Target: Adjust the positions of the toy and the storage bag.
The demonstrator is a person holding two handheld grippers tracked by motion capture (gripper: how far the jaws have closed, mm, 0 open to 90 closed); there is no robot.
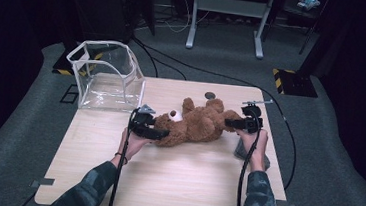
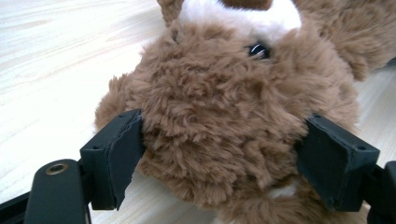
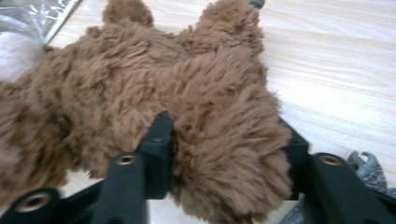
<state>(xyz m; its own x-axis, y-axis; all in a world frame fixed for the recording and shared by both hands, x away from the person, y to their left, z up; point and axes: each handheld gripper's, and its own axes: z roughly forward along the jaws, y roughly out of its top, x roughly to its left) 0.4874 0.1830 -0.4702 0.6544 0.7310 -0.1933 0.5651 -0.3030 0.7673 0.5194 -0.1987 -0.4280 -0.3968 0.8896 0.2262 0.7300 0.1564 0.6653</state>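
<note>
So we're gripping the teddy bear [image 1: 196,124] at both ends: left gripper [image 2: 224,154] is clamping its head, right gripper [image 3: 224,154] is squeezing a leg. We're probably lifting it together next, toward the clear bin [image 1: 107,76]

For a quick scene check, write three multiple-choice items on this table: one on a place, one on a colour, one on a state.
1. Where does the clear bin stand?
A. far left corner of the table
B. near right corner
C. on the floor

2. What colour is the teddy bear?
A. grey
B. brown
C. black

3. What does the left gripper do?
A. hangs open above the bin
B. lies on the floor
C. clamps the bear's head

Key: 1 A, the high view shows it there. 2 B, brown fur throughout. 3 C, both pads press into the head fur.
</note>
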